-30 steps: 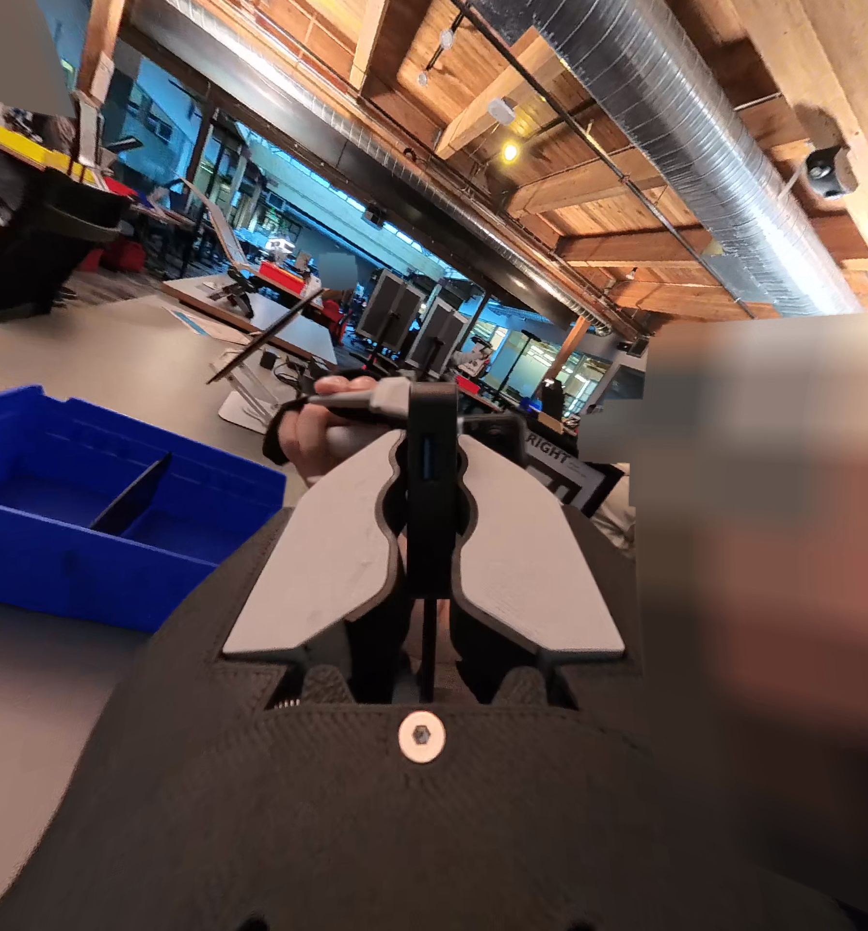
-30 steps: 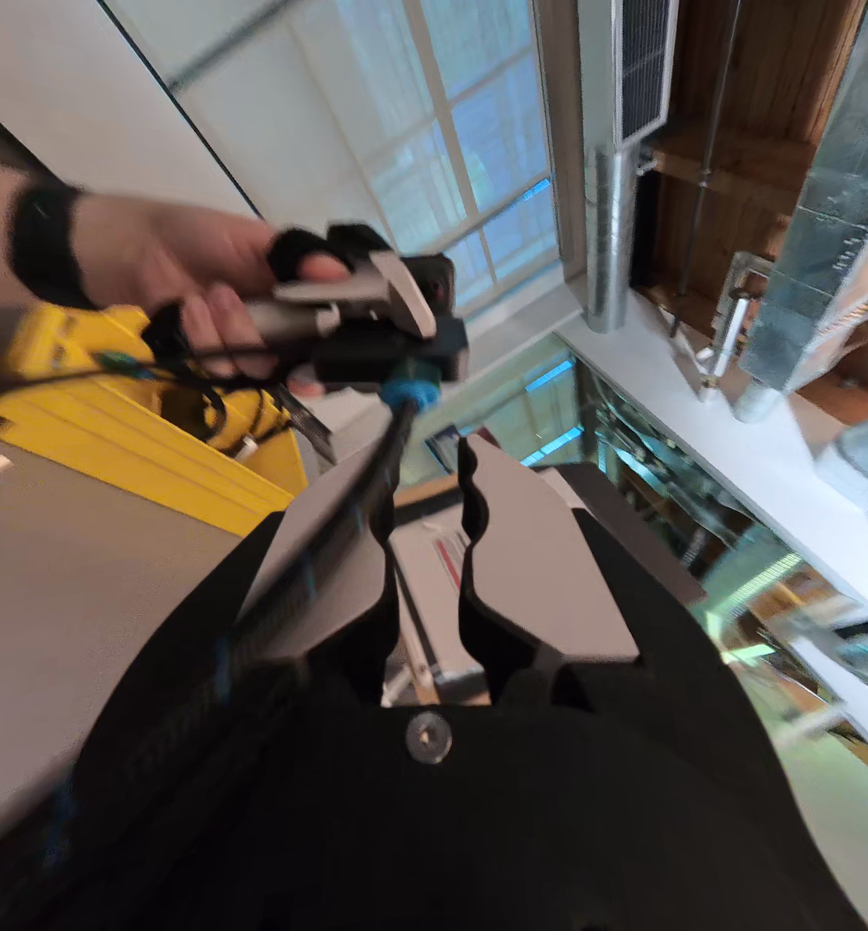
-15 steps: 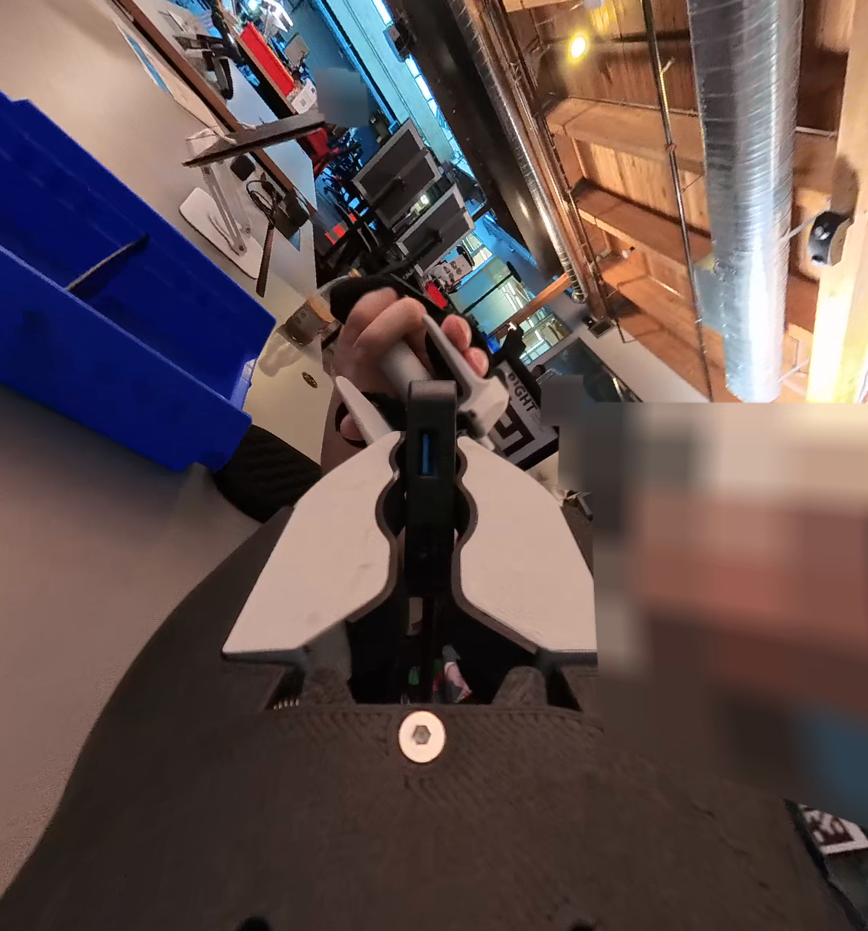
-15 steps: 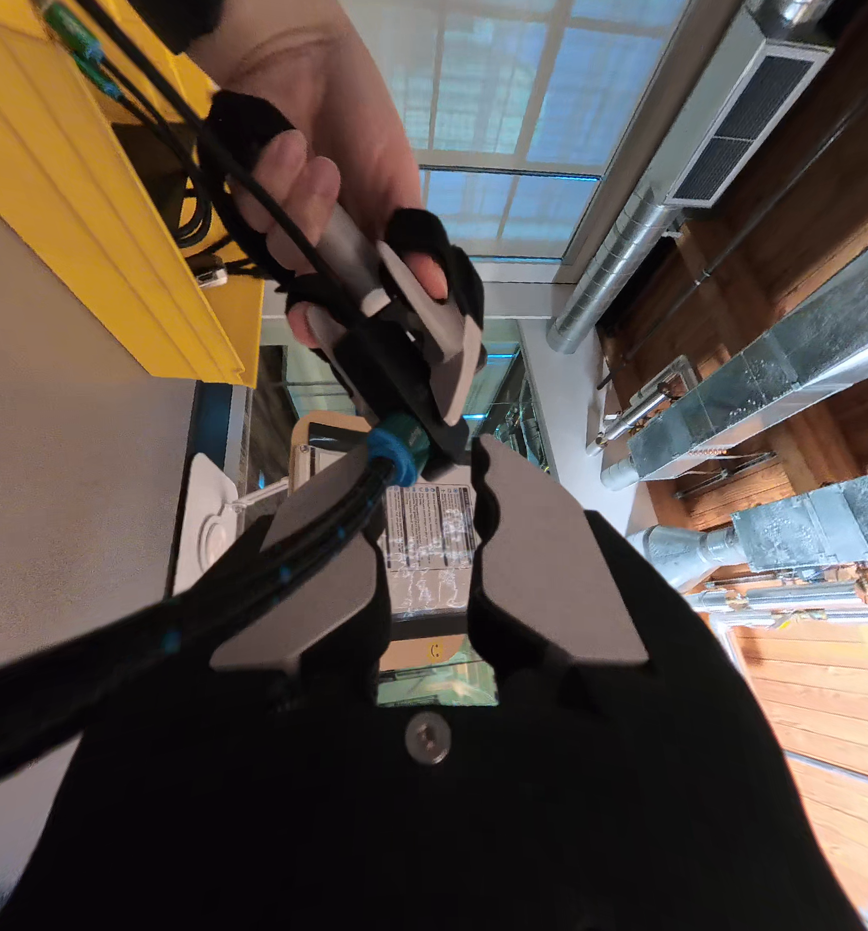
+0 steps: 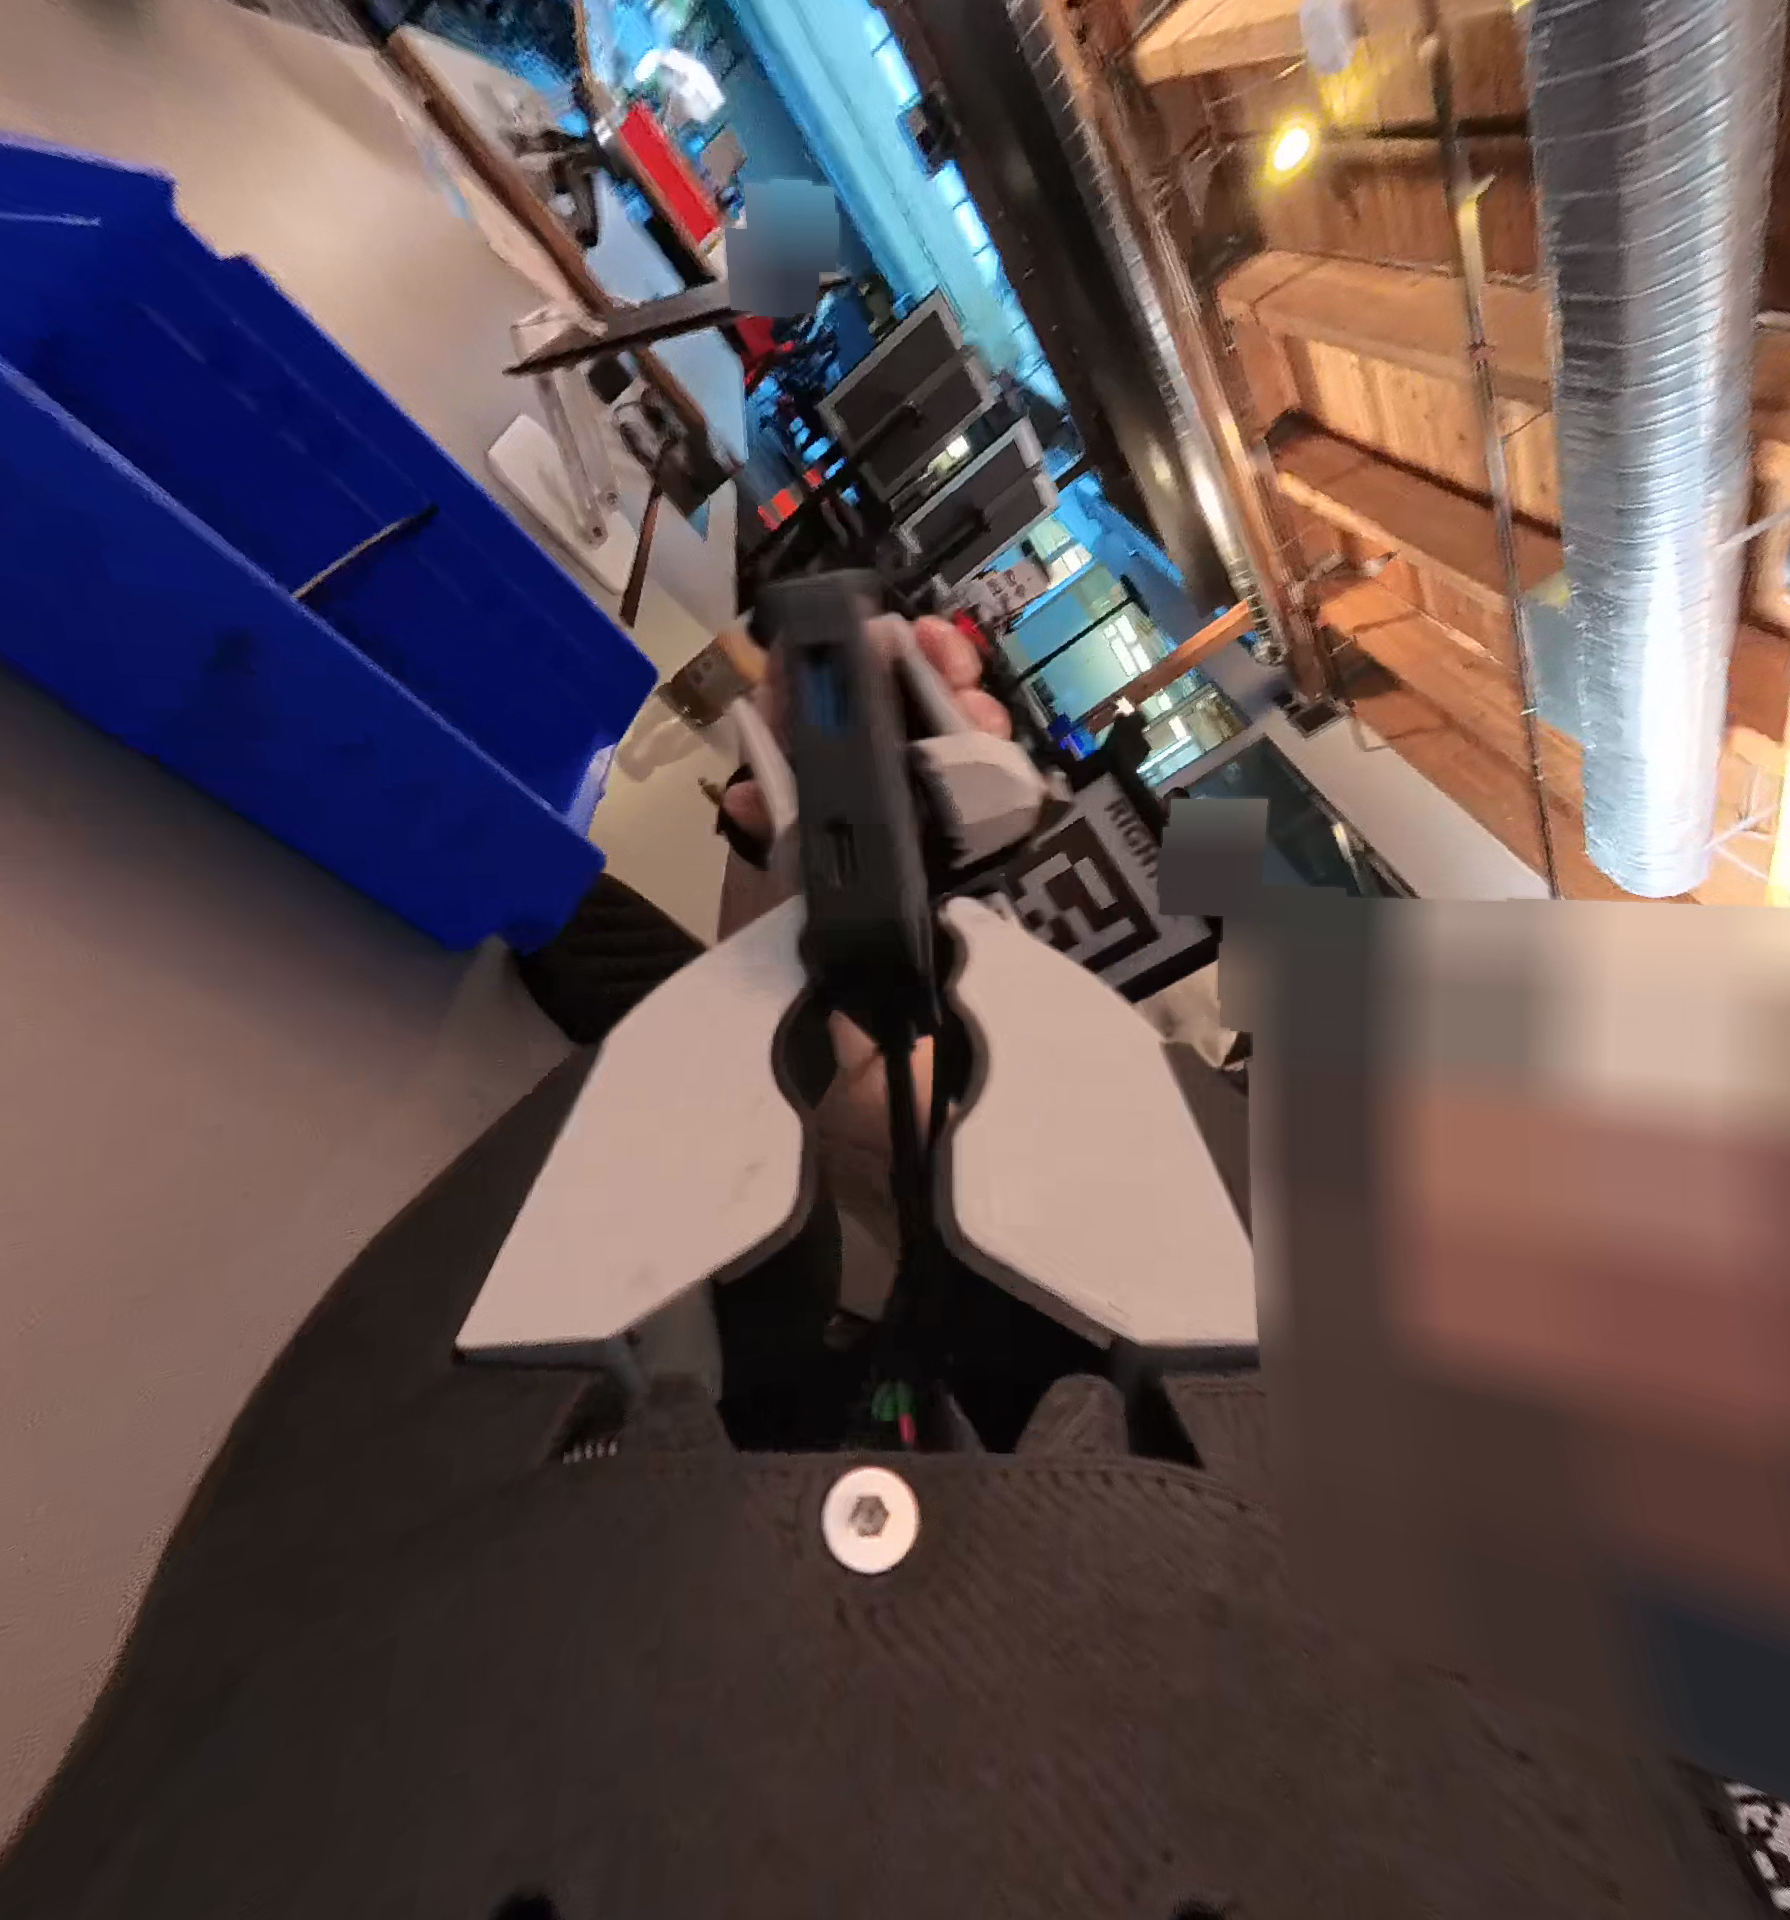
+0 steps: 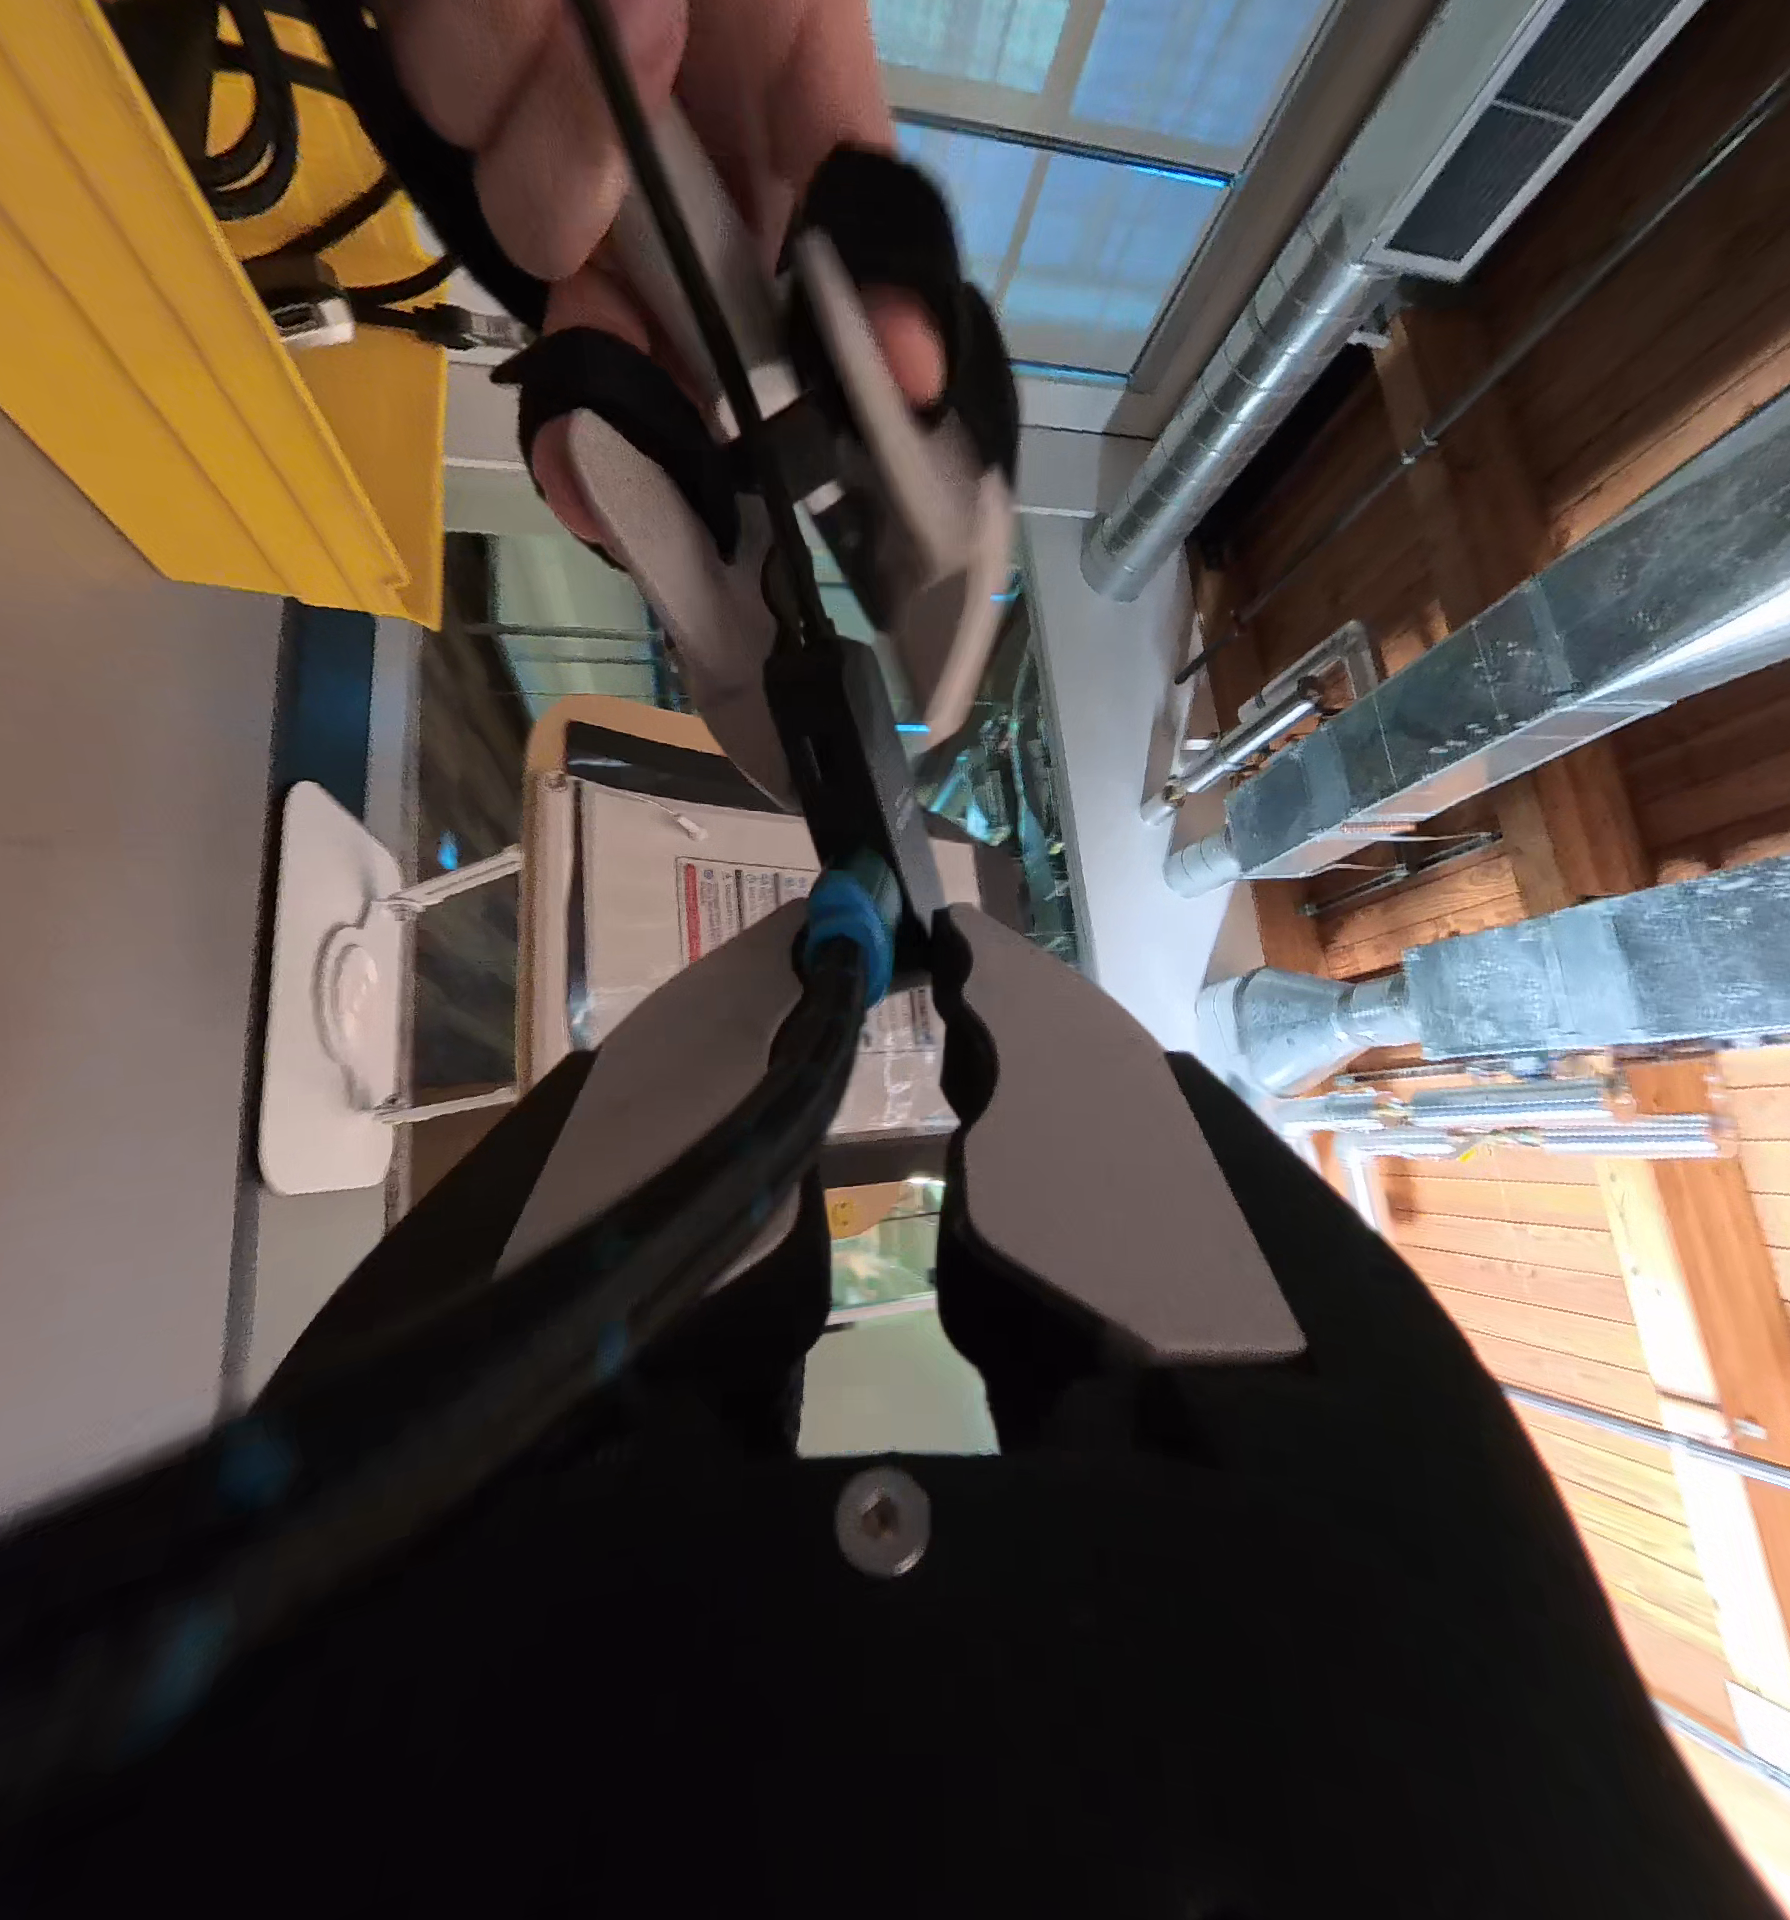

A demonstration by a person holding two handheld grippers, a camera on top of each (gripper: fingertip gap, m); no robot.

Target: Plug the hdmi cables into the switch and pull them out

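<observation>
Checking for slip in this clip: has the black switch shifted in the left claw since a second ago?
Yes. The switch now sticks out farther beyond the left claw, only its near end between the tips, and leans toward the blue bin.

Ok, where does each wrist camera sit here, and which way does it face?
Left wrist view: on the left gripper, looking along its fingers and tilted up past the blue bin to the ceiling; its fingers clamp the switch.
Right wrist view: on the right gripper, facing back at the left one, yellow bin beyond; its fingers show, the cable lying over one.
Both show the switch and the other gripper.
</observation>
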